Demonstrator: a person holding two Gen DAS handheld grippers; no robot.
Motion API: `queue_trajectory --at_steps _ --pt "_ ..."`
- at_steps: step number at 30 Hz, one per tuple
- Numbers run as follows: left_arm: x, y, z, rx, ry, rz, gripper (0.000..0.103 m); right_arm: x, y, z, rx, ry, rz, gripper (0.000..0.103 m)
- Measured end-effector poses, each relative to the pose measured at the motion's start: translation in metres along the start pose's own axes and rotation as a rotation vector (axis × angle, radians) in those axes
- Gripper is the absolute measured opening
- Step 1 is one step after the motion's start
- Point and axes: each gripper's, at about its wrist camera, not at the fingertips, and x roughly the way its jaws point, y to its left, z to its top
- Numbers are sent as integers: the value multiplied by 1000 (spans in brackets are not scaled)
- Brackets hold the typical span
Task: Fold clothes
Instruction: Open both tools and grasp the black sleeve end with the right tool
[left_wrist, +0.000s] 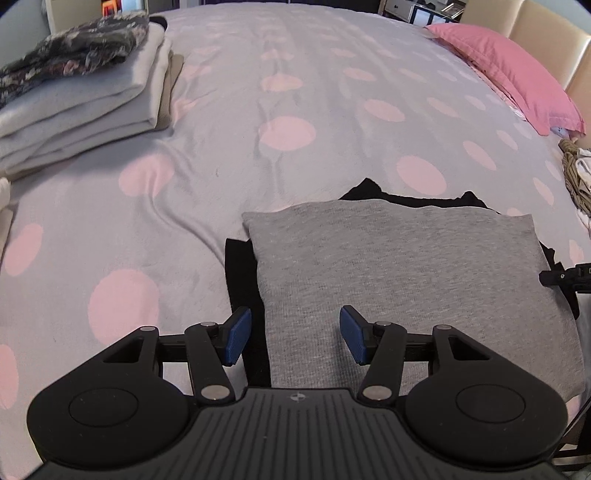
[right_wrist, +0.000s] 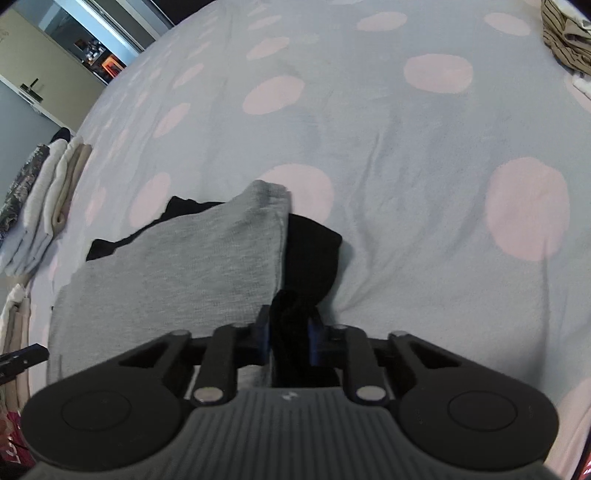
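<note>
A folded grey garment (left_wrist: 406, 266) lies on top of a black garment (left_wrist: 240, 280) on the dotted bed sheet (left_wrist: 295, 110). My left gripper (left_wrist: 293, 325) hangs open over the near left edge of the pile, one blue pad above the black strip, the other above the grey cloth, with nothing gripped. In the right wrist view, my right gripper (right_wrist: 289, 325) is shut on a bunched fold of the black garment (right_wrist: 314, 251) at the right edge of the grey garment (right_wrist: 192, 266). The tip of the right gripper (left_wrist: 565, 277) shows at the left view's right edge.
A stack of folded light clothes (left_wrist: 81, 99) with a dark floral piece (left_wrist: 74, 48) on top sits at the far left of the bed. A pink pillow (left_wrist: 517, 74) lies at the far right. A striped crumpled pile (left_wrist: 576, 173) is on the right edge.
</note>
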Motion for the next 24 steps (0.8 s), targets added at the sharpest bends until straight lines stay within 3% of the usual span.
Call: queue_trajectory --at_steps 12,24 --pt "-25 6 2 -33 -85 -25 51 -51 66 -1 -23 -30 105 16" --pt "-39 20 0 -75 -116 -67 49 -53 186 -6 -105 31 260 15"
